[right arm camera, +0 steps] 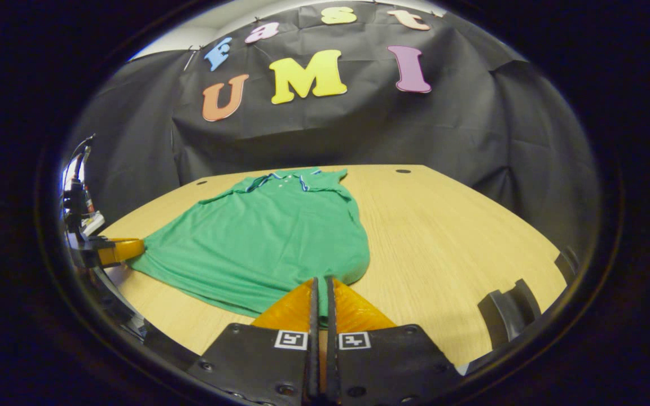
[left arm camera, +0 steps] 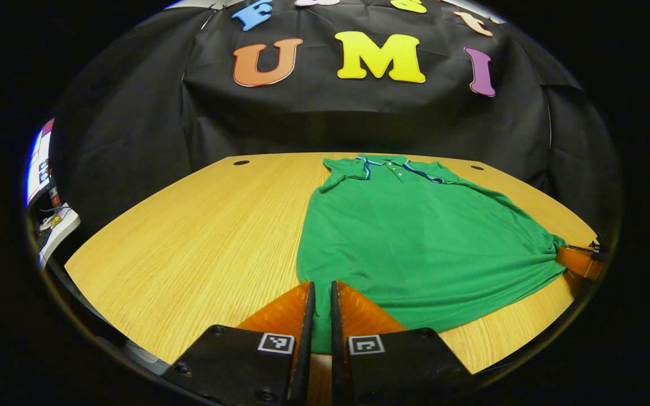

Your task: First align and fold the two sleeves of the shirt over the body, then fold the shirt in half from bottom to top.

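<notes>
- A green polo shirt [left arm camera: 415, 237] is lying flat on the wooden table [left arm camera: 201, 242], its collar pointing toward the far edge and its hem lying along the near edge.
- The left gripper [left arm camera: 323, 304] is pinching one bottom corner of the hem, fingers nearly closed with cloth running between them.
- The right gripper [right arm camera: 321, 299] is clamping the opposite bottom corner the same way, the fabric bunching where it shows at the table's near right corner in the left gripper view.
</notes>
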`<state>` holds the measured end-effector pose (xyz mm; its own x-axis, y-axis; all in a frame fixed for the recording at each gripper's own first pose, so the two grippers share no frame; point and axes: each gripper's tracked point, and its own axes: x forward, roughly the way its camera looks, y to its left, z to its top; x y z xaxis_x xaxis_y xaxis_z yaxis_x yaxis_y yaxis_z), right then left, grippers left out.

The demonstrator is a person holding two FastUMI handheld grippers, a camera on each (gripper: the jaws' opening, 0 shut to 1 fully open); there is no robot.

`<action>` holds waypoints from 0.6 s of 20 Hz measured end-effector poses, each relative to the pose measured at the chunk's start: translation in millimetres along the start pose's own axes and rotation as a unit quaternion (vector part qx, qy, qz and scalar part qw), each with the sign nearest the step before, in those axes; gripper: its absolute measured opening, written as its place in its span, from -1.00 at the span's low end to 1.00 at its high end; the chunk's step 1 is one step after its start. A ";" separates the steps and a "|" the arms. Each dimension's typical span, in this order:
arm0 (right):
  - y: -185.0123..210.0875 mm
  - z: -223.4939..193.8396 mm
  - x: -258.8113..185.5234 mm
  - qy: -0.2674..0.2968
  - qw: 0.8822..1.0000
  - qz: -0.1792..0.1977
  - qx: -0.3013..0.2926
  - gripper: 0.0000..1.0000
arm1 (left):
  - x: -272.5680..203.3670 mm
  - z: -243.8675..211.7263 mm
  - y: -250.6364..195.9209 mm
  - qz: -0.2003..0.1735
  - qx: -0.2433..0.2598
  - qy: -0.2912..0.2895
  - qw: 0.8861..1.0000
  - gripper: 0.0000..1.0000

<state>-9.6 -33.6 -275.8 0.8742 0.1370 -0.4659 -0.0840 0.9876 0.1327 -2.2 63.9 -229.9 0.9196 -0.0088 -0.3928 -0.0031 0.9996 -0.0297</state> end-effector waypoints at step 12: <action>6.8 116.9 -1.9 -0.113 0.993 -0.005 -0.024 -0.99 | -0.3 116.2 0.3 0.005 -0.002 -0.106 0.994 -0.84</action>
<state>44.1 -36.1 -171.7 0.9596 0.1118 -0.2582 -0.0927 0.9920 0.0852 43.2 67.5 -122.9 0.9815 0.0079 -0.1914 -0.0138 0.9995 -0.0298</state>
